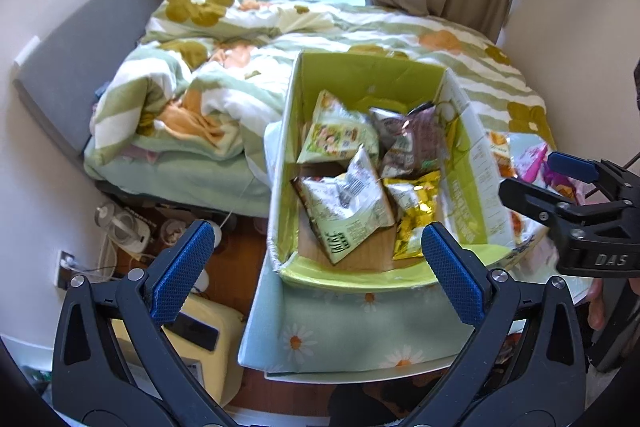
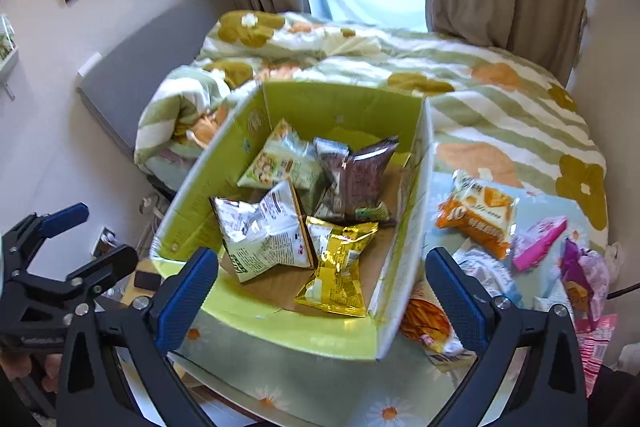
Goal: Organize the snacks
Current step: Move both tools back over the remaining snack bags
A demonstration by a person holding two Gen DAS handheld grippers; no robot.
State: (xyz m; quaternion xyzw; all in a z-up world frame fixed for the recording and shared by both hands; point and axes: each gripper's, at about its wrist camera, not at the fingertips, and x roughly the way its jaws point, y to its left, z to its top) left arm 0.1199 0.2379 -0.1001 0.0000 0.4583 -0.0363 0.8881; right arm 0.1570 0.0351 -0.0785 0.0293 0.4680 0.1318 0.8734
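A green box [image 2: 224,163] is seen open on a daisy-print table [image 2: 320,379] at the foot of a bed [image 2: 500,99]. Four packets lie inside it: a pale green one [image 2: 280,163] at the back, a brown one [image 2: 360,171] beside it, a white one [image 2: 264,231] in front, and a gold one [image 2: 340,267] touching the white one. Outside the box, to its right, an orange packet [image 2: 476,215], a pink packet [image 2: 536,243] and others are scattered on the table. The left gripper [image 1: 316,267] is held released and empty over the box's near wall. The right gripper [image 2: 320,283] is likewise spread wide, nothing between its fingers, above the gold packet
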